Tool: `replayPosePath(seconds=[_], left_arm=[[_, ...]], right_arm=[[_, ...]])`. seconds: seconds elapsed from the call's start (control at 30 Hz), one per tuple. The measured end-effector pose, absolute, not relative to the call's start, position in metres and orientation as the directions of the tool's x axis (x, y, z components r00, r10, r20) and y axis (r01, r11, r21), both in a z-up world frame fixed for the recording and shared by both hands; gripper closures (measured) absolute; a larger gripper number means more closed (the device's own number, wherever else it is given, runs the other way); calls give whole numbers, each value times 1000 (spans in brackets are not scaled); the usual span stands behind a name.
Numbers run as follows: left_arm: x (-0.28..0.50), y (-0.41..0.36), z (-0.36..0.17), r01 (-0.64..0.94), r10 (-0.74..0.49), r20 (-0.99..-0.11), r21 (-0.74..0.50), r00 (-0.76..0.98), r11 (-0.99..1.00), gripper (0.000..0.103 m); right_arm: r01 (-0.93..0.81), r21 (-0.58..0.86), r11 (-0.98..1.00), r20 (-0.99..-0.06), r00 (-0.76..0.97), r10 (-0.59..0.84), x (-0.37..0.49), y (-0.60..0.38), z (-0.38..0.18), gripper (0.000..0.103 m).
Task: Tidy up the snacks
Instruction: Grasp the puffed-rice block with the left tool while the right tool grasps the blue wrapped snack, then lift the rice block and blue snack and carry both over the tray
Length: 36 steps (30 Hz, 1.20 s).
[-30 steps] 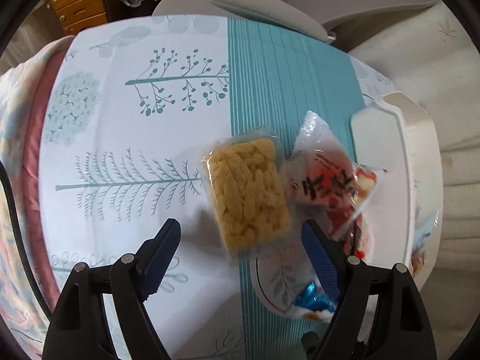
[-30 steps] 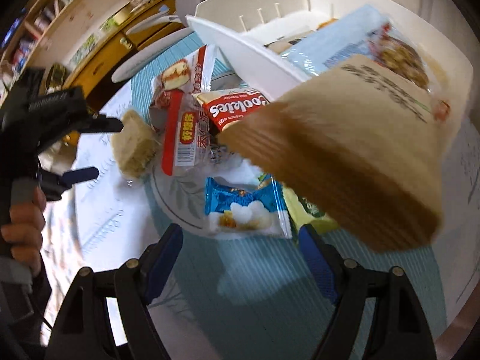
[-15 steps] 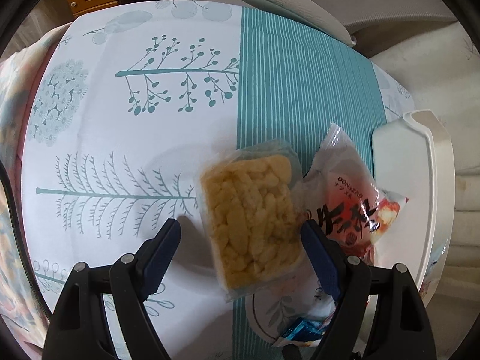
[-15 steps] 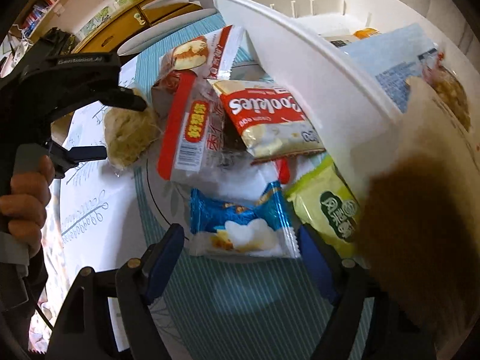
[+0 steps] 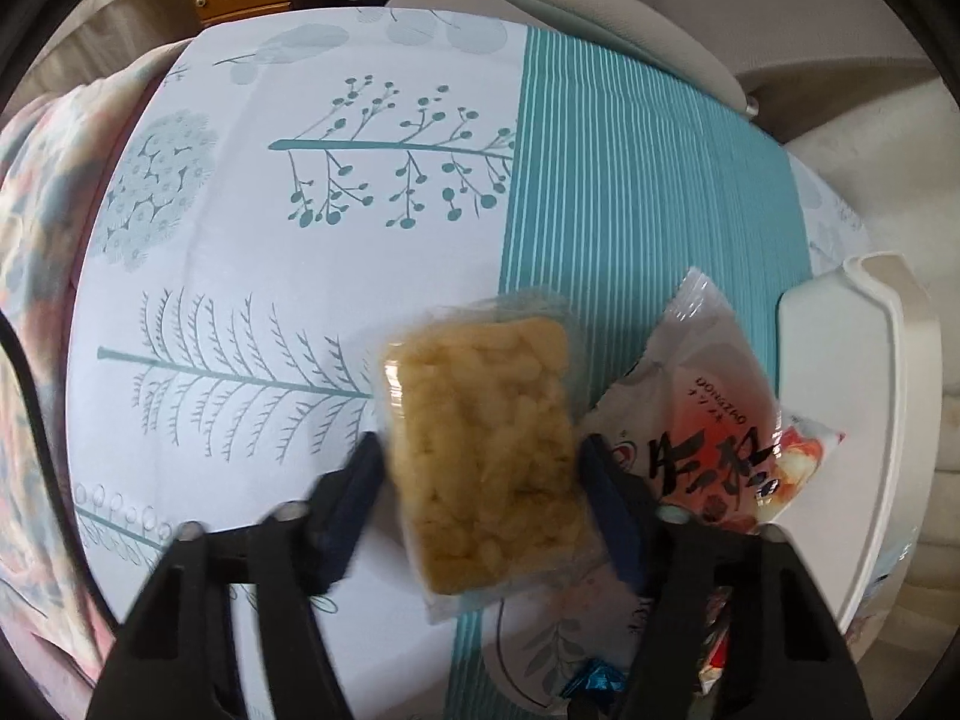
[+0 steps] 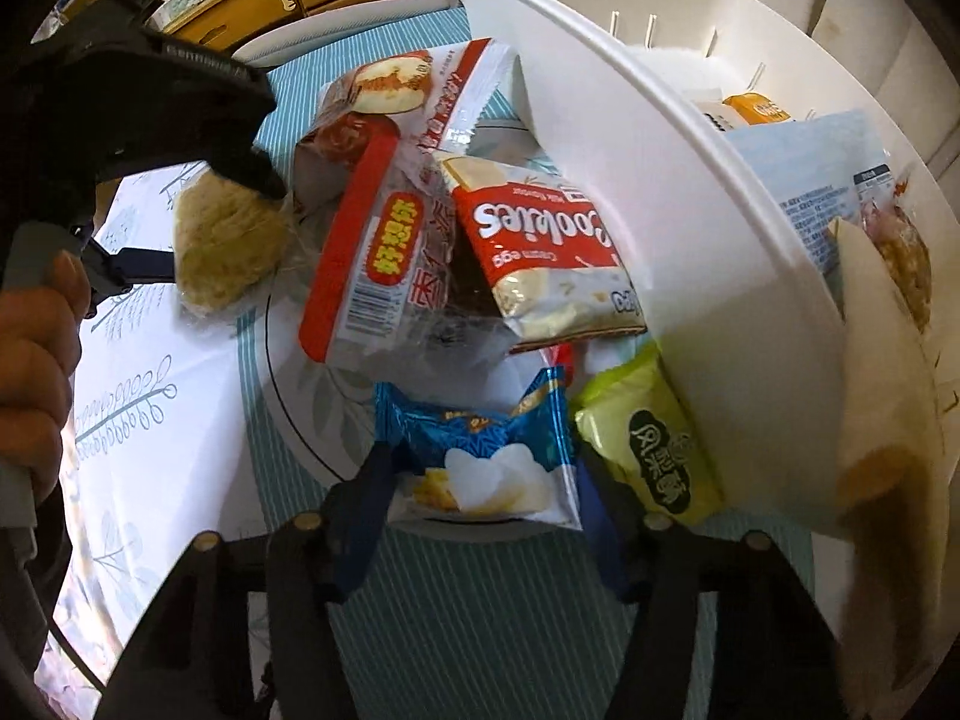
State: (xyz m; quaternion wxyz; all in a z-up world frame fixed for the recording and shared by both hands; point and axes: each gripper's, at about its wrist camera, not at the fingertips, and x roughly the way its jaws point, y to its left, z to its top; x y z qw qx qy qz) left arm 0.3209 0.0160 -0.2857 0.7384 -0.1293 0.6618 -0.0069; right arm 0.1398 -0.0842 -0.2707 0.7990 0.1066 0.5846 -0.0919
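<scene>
A clear packet of yellow puffed-rice crisps (image 5: pixel 486 450) lies on the tablecloth between the fingers of my left gripper (image 5: pixel 480 492). Its jaws are closing and the blue pads touch the wrapper's two long sides. The right wrist view shows the same packet (image 6: pixel 228 246) in the left gripper (image 6: pixel 213 222), held by a hand (image 6: pixel 36 372). My right gripper (image 6: pixel 480 498) points down over a blue snack packet (image 6: pixel 480 456) on a white plate (image 6: pixel 288 372). Its jaws are closing too, with the pads against the packet's side edges.
A pile of snacks lies on the plate: a red-banded packet (image 6: pixel 372 276), a cookies packet (image 6: pixel 540 252), a green packet (image 6: pixel 654 450) and a red-and-white bun packet (image 5: pixel 708 420). A white basket (image 6: pixel 690 210) at the right holds several bags. A chair (image 5: pixel 600 6) stands beyond the table.
Both grippers have sunk toward the table and their jaws have narrowed. The left one now touches the yellow packet and the right one the blue packet. The brown bag has slid to the right edge.
</scene>
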Motion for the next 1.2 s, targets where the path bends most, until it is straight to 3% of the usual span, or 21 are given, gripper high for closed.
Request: replayPosePath(seconds=[0.03, 0.23, 0.53, 0.87, 1.2], left_arm=[[320, 16, -286, -166, -183, -975, -202, 126, 965, 44], [315, 21, -284, -178, -186, -978, -200, 90, 964, 45], [286, 29, -275, -174, -185, -982, -188, 34, 967, 47], [242, 44, -231, -122, -243, -968, -249, 57, 961, 48], [216, 39, -179, -15, -285, -950, -289, 131, 957, 48]], right_arm=[[256, 75, 964, -951, 309, -8, 137, -87, -269, 58], [198, 142, 970, -945, 319, 74, 137, -103, -267, 63], [133, 169, 977, -937, 330, 117, 116, -127, -232, 64], [57, 145, 988, -895, 434, 106, 94, -129, -178, 64], [143, 166, 976, -818, 573, 56, 87, -153, -146, 64]])
